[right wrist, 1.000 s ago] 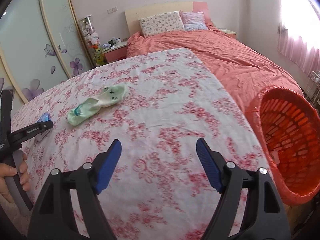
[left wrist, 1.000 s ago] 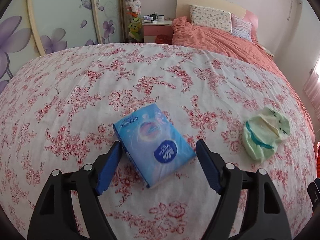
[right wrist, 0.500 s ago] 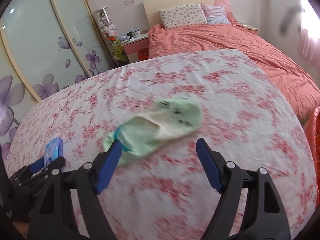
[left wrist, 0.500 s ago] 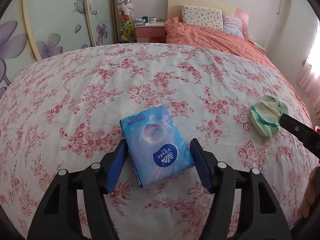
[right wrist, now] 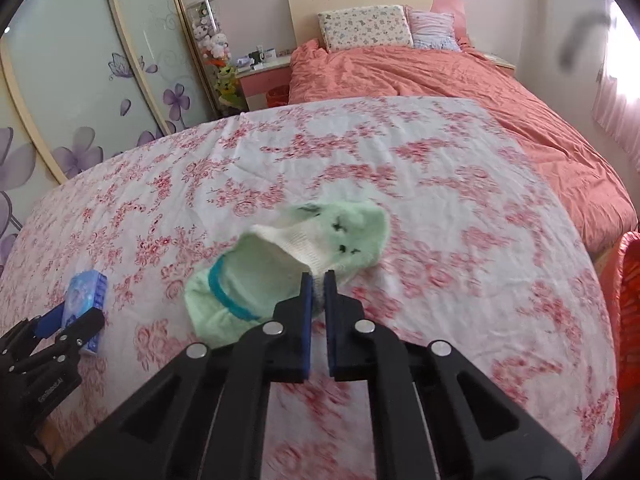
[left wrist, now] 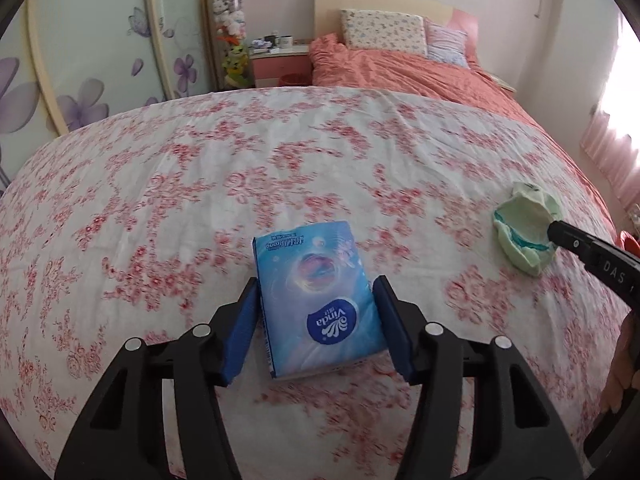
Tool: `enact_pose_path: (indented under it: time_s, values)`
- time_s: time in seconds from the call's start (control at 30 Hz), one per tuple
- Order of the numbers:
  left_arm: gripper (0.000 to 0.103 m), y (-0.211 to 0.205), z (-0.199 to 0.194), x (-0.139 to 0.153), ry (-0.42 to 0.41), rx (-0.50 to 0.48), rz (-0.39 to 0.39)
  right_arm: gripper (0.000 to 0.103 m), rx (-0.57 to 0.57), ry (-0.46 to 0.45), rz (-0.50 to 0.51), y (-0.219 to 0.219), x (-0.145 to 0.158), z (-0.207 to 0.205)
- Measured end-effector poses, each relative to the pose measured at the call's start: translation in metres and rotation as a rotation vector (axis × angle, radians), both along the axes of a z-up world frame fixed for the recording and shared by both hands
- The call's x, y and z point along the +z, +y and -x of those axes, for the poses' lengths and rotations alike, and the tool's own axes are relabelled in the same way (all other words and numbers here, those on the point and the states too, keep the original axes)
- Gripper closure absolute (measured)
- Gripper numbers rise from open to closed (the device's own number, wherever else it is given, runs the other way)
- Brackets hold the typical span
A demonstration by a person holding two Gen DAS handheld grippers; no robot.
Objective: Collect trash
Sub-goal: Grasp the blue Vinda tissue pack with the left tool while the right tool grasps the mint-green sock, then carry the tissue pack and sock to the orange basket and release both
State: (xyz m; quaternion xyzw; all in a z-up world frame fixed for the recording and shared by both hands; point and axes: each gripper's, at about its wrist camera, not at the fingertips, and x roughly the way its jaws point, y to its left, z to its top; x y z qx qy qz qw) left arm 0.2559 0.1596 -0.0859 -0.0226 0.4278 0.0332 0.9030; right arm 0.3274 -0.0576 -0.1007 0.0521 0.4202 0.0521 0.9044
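Observation:
A blue Vinda tissue pack [left wrist: 318,300] lies on the floral sheet. My left gripper [left wrist: 318,312] has its blue pads on both sides of the pack and is shut on it. The pack also shows in the right wrist view [right wrist: 86,298], with the left gripper [right wrist: 60,328] around it. A pale green sock [right wrist: 280,268] with a teal cuff lies mid-bed. My right gripper [right wrist: 316,280] is shut on the sock's near edge. In the left wrist view the sock [left wrist: 524,228] sits at the right, with the right gripper [left wrist: 560,234] on it.
The floral sheet [left wrist: 280,160] covers the near bed. An orange duvet [right wrist: 440,76] and pillows lie beyond. An orange basket [right wrist: 630,280] stands at the bed's right edge. A nightstand [left wrist: 280,64] and wardrobe doors stand at the back left.
My right gripper swung left to the sock and closed on its edge. My left gripper's jaws narrowed from wide apart until they clamp the tissue pack.

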Motion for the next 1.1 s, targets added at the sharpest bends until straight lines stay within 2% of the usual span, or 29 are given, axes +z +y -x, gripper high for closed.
enact_pose_path:
  time_s: [0.1, 0.27, 0.37, 0.47, 0.53, 0.63, 0.77, 0.8, 0.87, 0.9, 0.93, 0.97, 1.1]
  values:
    - [0.046, -0.012, 0.008, 0.0, 0.0, -0.045, 0.007, 0.096, -0.009, -0.015, 0.001, -0.017, 0.007, 0.02]
    - [0.046, -0.036, 0.019, 0.0, 0.002, -0.123, 0.001, 0.096, -0.082, -0.003, 0.076, -0.047, 0.007, 0.047]
    - [0.046, -0.049, 0.022, -0.001, -0.001, -0.154, -0.02, 0.093, -0.091, 0.002, 0.015, -0.063, 0.008, 0.055]
    - [0.046, -0.052, 0.02, -0.003, 0.002, -0.149, -0.035, 0.078, -0.082, 0.009, -0.028, -0.067, 0.006, 0.054]
    - [0.045, -0.051, 0.018, -0.004, 0.007, -0.138, -0.023, 0.055, -0.079, 0.001, -0.04, -0.066, 0.005, 0.052]
    - [0.042, -0.051, 0.017, -0.004, 0.01, -0.131, -0.022, 0.044, -0.065, -0.008, -0.02, -0.059, 0.004, 0.045]
    - [0.036, -0.053, 0.014, -0.004, 0.017, -0.123, -0.022, 0.038, -0.057, -0.003, 0.046, -0.046, 0.001, 0.035]
    - [0.035, -0.053, 0.013, -0.005, 0.019, -0.118, -0.022, 0.038, -0.056, 0.008, 0.079, -0.041, -0.003, 0.031]
    - [0.035, -0.054, 0.011, -0.004, 0.02, -0.117, -0.021, 0.051, -0.055, 0.027, 0.109, -0.038, -0.008, 0.027]
    - [0.035, -0.054, 0.011, -0.004, 0.021, -0.117, -0.022, 0.063, -0.068, 0.02, 0.12, -0.038, -0.007, 0.028]
    - [0.035, -0.054, 0.011, -0.004, 0.021, -0.12, -0.022, 0.084, -0.061, 0.015, 0.1, -0.041, -0.007, 0.03]
    - [0.035, -0.054, 0.011, -0.003, 0.019, -0.122, -0.024, 0.091, -0.054, 0.024, 0.078, -0.043, -0.006, 0.031]
    - [0.035, -0.051, 0.014, -0.003, 0.016, -0.12, -0.027, 0.094, -0.059, 0.021, 0.06, -0.052, -0.006, 0.044]
